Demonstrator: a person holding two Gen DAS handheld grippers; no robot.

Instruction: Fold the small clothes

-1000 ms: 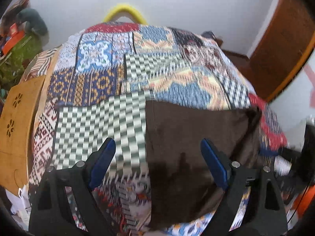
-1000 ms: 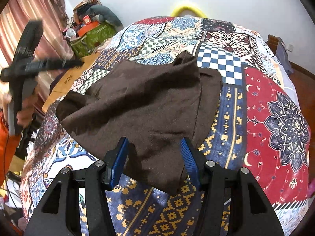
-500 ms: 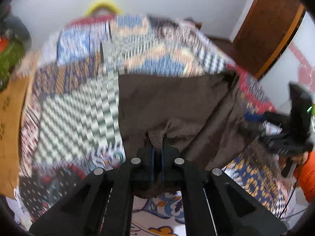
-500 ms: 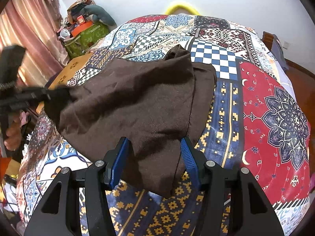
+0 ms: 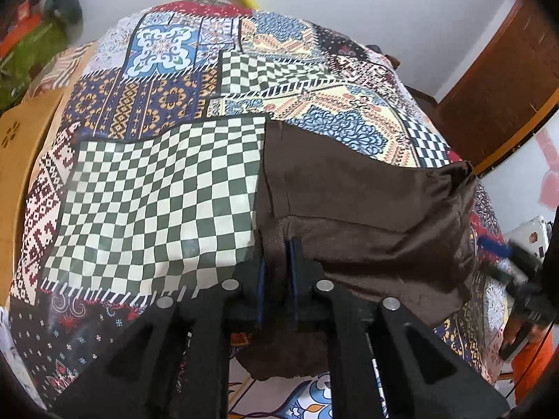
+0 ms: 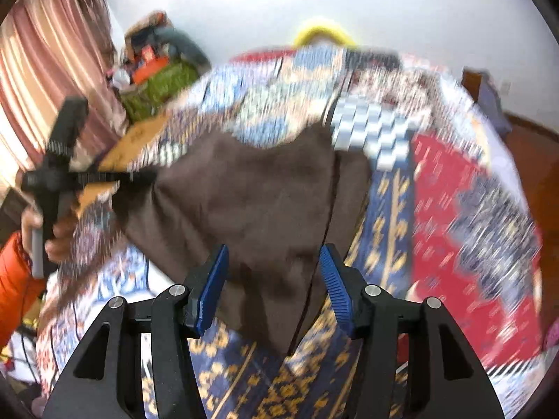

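**Q:** Garment position?

**A:** Brown garment [image 5: 367, 206] lies on the patchwork bedspread [image 5: 153, 181], partly raised off it. In the left wrist view its left edge runs beside the green-and-white checked patch [image 5: 157, 202]; the far right corner is bunched near the edge of the bed.

**Q:** Left gripper condition?

**A:** Left gripper [image 5: 277, 262] is clenched on a fold of the brown garment. Cloth is pinched between the blue pads [image 5: 292, 272], and more of it hangs below the jaws. The right wrist view shows the same gripper at the garment's left corner, held by a hand [image 6: 52, 230] with an orange sleeve.

**Q:** Right gripper condition?

**A:** Right gripper [image 6: 274, 289] is released, jaws set wide. The garment's near corner lies between the fingers [image 6: 213, 286], but contact cannot be confirmed. That view is motion-blurred.

**Q:** Surroundings?

**A:** A white wall [image 5: 349, 7] stands behind the bed, a yellow curved object [image 6: 321, 35] at the head, a wooden door [image 5: 506, 80] to the right, pink curtains [image 6: 42, 70] to the left.
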